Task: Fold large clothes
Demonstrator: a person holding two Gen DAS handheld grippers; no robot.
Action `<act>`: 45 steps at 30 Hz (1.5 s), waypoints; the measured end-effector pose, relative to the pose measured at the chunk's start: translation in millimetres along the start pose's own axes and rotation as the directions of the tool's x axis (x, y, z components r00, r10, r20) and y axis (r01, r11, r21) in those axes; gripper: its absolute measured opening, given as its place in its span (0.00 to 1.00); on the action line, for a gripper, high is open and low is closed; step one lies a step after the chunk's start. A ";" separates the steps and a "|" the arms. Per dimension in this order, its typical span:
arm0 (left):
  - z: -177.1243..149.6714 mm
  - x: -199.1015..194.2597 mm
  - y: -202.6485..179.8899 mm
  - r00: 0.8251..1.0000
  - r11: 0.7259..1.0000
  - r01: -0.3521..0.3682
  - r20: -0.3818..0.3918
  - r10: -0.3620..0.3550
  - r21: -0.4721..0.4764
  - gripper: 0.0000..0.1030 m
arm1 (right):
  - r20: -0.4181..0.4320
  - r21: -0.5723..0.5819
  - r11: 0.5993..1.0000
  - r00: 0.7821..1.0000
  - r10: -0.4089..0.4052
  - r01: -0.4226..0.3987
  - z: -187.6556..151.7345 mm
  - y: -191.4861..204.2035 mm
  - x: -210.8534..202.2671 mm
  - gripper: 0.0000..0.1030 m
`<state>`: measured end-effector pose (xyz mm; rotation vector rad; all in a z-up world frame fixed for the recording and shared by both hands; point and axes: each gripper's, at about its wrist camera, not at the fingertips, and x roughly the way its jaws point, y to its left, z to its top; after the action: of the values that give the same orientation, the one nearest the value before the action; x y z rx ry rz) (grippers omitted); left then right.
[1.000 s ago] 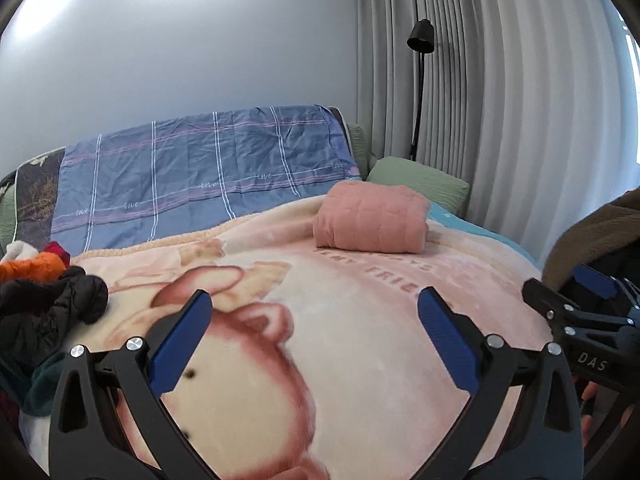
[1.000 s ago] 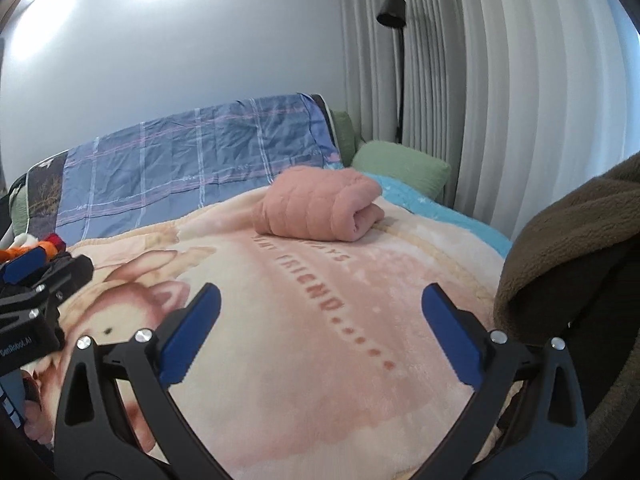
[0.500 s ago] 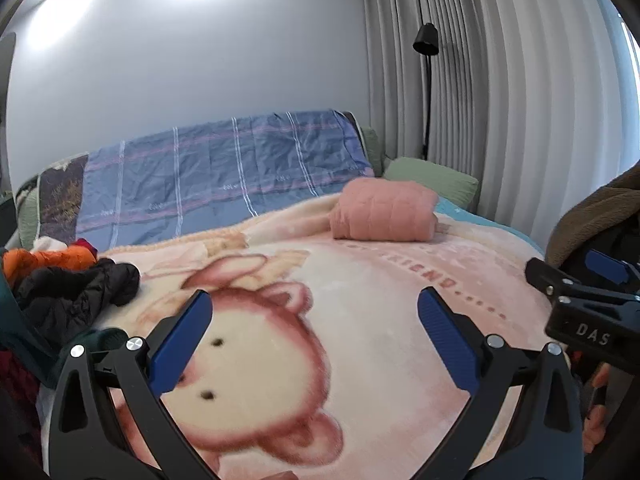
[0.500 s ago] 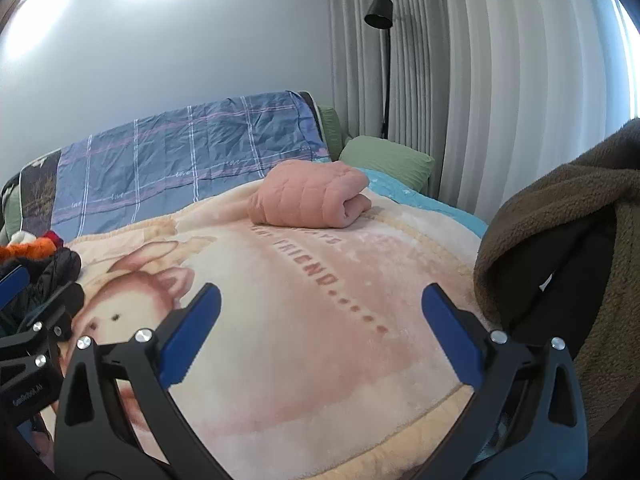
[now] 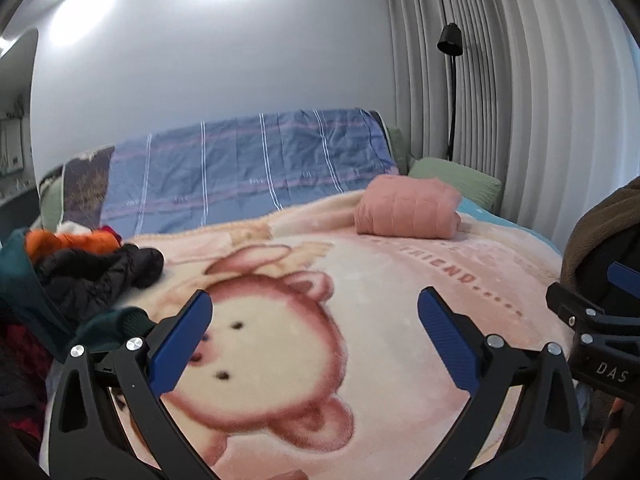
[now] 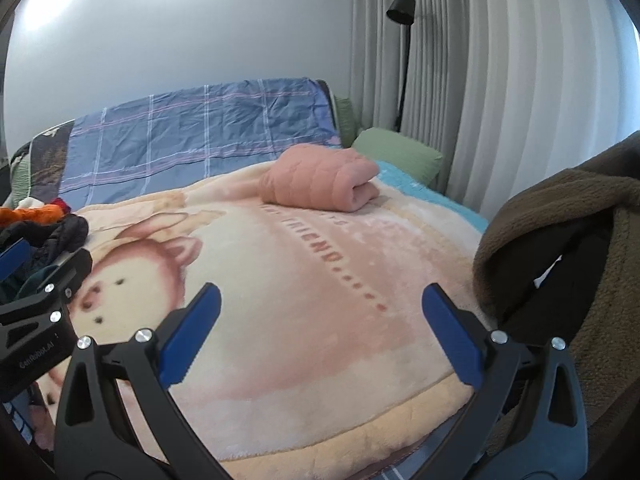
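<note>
left gripper (image 5: 314, 334): spread wide, empty, over blanket (image 5: 360, 280) | right gripper (image 6: 320, 330): spread wide, empty | folded pink garment (image 6: 320, 184) near pillow (image 6: 400, 152) | clothes pile (image 5: 80, 268) at left

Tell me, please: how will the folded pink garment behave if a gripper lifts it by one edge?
The pink garment looks quilted and soft, so it would probably sag. It is only folded over, so it may unfold. It seems light for its bulk.
</note>
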<state>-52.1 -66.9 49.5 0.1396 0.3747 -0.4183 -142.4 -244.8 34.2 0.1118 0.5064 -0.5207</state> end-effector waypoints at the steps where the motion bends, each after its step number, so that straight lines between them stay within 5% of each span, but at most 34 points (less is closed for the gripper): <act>1: 0.1 -1.0 -1.9 1.000 1.000 0.007 0.005 -0.007 0.007 0.99 | -0.005 0.001 1.000 1.000 0.007 -0.007 -0.9 -1.4 1.1 0.98; 6: -0.2 1.6 -6.4 0.998 0.999 0.054 -0.012 -0.054 0.001 0.99 | -0.034 0.004 0.999 0.999 0.034 -0.034 -7.0 -4.6 10.1 0.98; 45: -8.2 47.2 -30.2 0.984 0.998 0.061 -0.169 -0.054 0.032 0.99 | -0.062 0.009 1.000 0.998 0.013 -0.013 -5.9 -12.8 41.4 0.98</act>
<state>-27.4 -110.0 22.3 0.2015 0.5377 -0.4722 -120.4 -273.0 9.1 0.1395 0.5635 -0.5078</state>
